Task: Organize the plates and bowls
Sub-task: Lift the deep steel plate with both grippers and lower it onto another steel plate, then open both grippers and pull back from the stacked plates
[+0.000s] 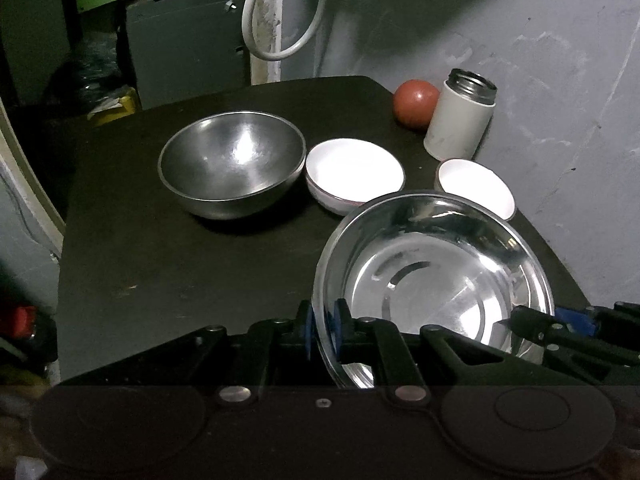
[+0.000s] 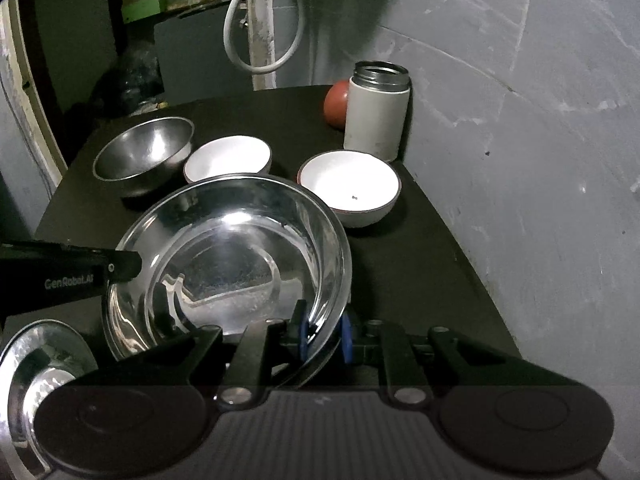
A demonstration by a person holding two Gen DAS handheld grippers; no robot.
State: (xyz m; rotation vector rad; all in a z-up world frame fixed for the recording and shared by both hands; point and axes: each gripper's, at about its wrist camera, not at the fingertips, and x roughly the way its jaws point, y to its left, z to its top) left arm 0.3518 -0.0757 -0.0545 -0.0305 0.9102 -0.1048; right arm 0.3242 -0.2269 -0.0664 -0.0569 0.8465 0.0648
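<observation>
Two tools share one shiny steel bowl [image 1: 432,276] above the near right part of the dark desk [image 1: 160,272]. The left tool [image 1: 323,330] pinches the bowl's left rim between its blue pads, narrowed to the thickness of the wall; the right tool [image 2: 325,334] grips the opposite, right-hand rim the same way, its pads likewise drawn in on thin metal. The bowl thus sits between the two, just ahead of each camera, mouth up and tipped slightly, its rim running across both pairs of fingers. Being round, it has no long axis to speak of; only its opening gives it a direction, and that faces upward.

Farther back on the desk, from left to right, stand a duller steel bowl [image 1: 232,164], a white bowl [image 1: 354,174] touching or just beside it, and a second white bowl [image 1: 476,186] near the right edge, all upright. Behind them sit a red fruit [image 1: 414,102] and an open white flask [image 1: 460,116] against the wall.

If the shiny bowl is bound for the duller one, that target lies ahead and to the left, nearer the left tool. In the right wrist view another steel dish [image 2: 36,380] shows at the lower left edge; its place on the desk cannot be told.
</observation>
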